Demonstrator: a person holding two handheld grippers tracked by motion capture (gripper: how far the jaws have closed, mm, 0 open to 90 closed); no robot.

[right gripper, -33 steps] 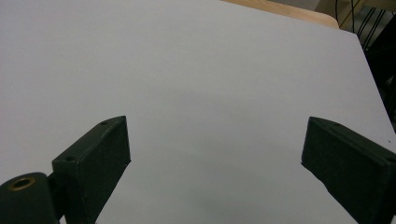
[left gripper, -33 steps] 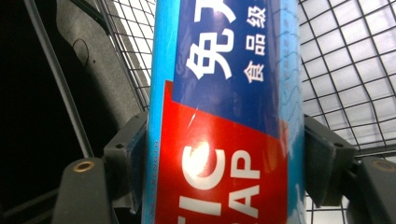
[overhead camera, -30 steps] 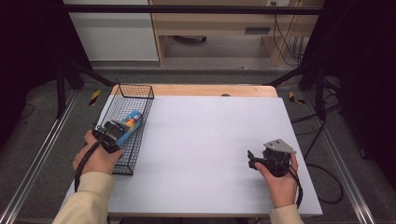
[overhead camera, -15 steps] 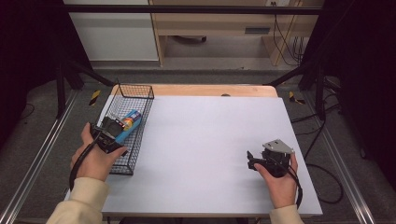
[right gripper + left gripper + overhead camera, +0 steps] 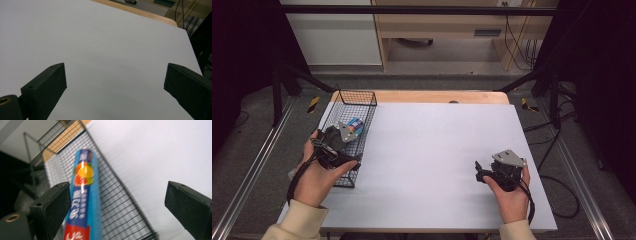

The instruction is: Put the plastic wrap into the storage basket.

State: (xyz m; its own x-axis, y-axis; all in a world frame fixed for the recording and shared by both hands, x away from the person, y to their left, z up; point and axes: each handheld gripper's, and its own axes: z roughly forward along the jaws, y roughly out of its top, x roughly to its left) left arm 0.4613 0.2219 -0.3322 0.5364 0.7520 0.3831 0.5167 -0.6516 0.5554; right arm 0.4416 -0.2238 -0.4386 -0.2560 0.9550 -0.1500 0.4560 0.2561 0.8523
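Note:
A long blue box (image 5: 84, 195) with an orange fruit picture and white lettering lies in the black wire basket (image 5: 362, 102) at the table's left edge; its end shows in the high view as the blue box (image 5: 355, 124). My left gripper (image 5: 337, 142) hovers over the near half of the basket. In its own view the left gripper (image 5: 117, 195) is open wide, with the box close beside its left jaw and not clamped. My right gripper (image 5: 492, 170) rests low over the white table at the near right. It is open, with nothing between the jaws of the right gripper (image 5: 115, 77).
The white tabletop (image 5: 437, 145) spreads between the two hands, with a wooden strip (image 5: 437, 96) along its far edge. Black frame legs and cables (image 5: 557, 150) stand off the right side. A metal rail (image 5: 252, 170) runs along the floor at the left.
My left gripper has turned and shifted slightly over the basket, so its grey plate now faces up. The right gripper has stayed where it was.

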